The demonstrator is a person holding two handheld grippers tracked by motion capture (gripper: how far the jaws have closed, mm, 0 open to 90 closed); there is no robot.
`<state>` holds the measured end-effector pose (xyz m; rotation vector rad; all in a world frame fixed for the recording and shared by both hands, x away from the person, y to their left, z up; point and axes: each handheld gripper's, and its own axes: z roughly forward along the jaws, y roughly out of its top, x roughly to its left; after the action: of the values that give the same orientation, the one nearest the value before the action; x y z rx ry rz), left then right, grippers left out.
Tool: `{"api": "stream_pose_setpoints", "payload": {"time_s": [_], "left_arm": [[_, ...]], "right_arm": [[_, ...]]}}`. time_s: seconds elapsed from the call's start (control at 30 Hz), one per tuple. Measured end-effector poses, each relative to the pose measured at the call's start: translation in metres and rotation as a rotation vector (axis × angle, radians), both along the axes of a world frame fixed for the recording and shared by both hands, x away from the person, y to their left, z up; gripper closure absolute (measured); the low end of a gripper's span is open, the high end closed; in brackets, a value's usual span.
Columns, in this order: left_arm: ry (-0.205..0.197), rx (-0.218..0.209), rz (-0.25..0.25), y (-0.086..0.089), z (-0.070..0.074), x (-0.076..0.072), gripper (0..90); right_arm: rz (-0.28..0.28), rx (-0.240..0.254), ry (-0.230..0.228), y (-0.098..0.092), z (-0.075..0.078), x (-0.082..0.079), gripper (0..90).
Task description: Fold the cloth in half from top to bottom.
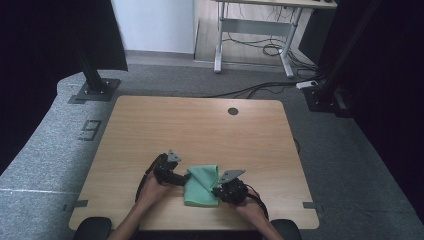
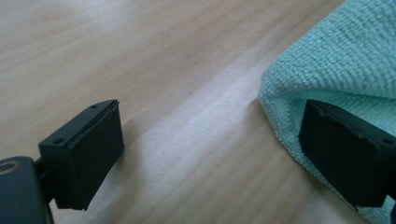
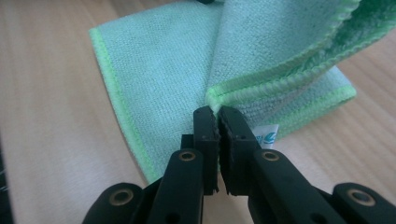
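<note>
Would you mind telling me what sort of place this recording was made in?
Probably a lab or office set up for recording: a wooden table between black frame posts on grey carpet, with a sit-stand desk and loose cables behind.

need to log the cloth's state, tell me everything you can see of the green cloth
The green cloth is a soft looped microfibre towel with a brighter stitched hem and a small white tag at one edge. It lies folded on the wooden table near the person's side. The right gripper has its jaws shut on a hemmed corner, lifting that layer. The left gripper is open at the cloth's other side, one jaw over its edge, the other over bare wood.
</note>
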<state>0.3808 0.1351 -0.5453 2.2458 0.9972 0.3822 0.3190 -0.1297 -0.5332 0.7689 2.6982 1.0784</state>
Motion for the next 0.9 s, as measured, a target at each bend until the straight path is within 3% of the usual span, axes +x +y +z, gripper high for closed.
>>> {"api": "stream_pose_setpoints", "payload": {"time_s": [0.23,0.4,0.57,0.67,0.77,0.9], "left_arm": [[-0.040,-0.010,0.057,0.002,-0.002,0.019,7.9],[-0.028,-0.018,0.080,0.001,-0.002,0.032,9.2],[-0.009,-0.021,0.025,0.005,0.009,0.031,15.9],[-0.005,-0.069,-0.015,0.007,0.023,0.030,25.3],[-0.009,-0.101,-0.064,0.000,0.044,0.032,31.1],[-0.023,-0.083,-0.104,-0.018,0.064,0.039,32.5]], "right_arm": [[-0.051,-0.016,-0.012,0.000,0.001,0.027,84.9],[-0.082,0.005,-0.005,0.000,0.000,0.046,84.7],[-0.100,0.051,0.019,-0.004,-0.003,0.046,84.1],[-0.102,0.056,0.024,-0.005,-0.003,0.046,83.9],[-0.107,0.062,0.026,-0.005,-0.003,0.046,83.9],[-0.114,0.082,0.031,-0.007,-0.005,0.046,83.7]]}}
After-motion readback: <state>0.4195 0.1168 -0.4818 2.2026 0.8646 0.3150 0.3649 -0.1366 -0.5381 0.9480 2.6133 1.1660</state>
